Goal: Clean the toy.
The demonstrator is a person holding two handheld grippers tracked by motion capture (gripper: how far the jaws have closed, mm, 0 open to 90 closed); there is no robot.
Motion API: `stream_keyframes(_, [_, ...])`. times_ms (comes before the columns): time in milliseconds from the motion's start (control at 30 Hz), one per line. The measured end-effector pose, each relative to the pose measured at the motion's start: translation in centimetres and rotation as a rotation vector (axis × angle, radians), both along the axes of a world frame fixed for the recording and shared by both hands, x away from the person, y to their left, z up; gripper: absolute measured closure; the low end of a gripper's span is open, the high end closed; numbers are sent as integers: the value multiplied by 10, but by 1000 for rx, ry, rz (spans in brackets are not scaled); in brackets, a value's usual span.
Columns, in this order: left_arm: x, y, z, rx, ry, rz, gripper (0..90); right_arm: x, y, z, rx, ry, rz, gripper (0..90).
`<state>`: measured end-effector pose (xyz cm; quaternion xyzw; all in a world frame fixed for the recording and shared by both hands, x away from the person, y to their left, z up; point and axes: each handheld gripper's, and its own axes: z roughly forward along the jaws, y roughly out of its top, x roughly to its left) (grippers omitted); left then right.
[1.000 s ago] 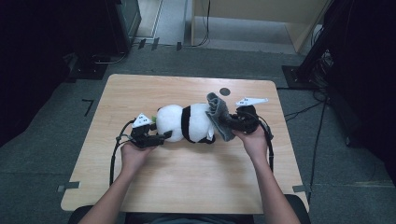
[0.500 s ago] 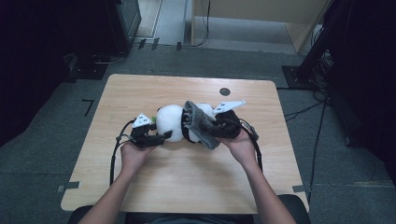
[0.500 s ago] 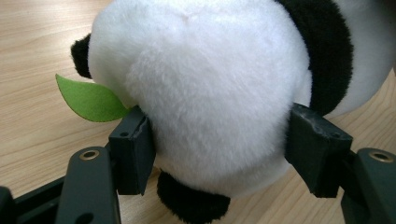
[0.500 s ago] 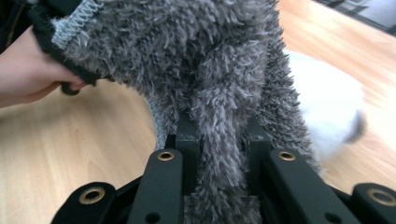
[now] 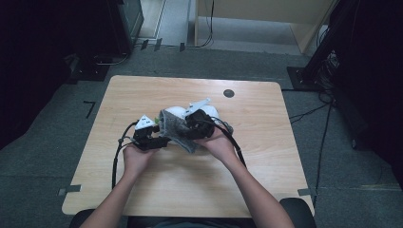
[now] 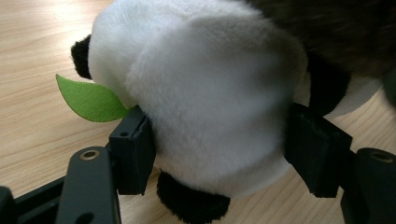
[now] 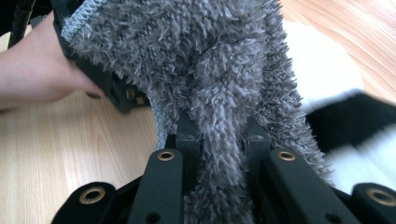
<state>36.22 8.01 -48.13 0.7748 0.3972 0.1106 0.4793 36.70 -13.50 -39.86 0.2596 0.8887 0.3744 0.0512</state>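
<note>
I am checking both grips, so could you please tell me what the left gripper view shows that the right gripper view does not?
Left gripper view: the left gripper with its pads pressed on the white head of the toy panda, plus a green felt leaf beside it.

Right gripper view: the right gripper shut on a fold of the grey fluffy cloth, with a hand behind it.

Both: the black and white panda and the wooden table.
</note>
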Motion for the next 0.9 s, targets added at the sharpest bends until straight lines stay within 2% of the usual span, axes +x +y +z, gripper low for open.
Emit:
stream_keyframes(100, [-1, 0, 0, 5, 1, -2, 315, 7, 15, -5, -19, 4, 6, 753])
stream_keyframes(200, [0, 1, -1, 13, 3, -5, 317, 12, 17, -14, -22, 27, 2, 756])
stream_keyframes(267, [0, 1, -1, 15, -2, -7, 318, 13, 13, -17, -2, 38, -3, 758])
stream_keyframes(533, [-1, 1, -1, 18, -10, -11, 332, 7, -6, -16, -35, 28, -30, 757])
stream_keyframes(900, [0, 1, -1, 12, -9, -11, 336, -9, -42, -9, -38, 15, -74, 757])
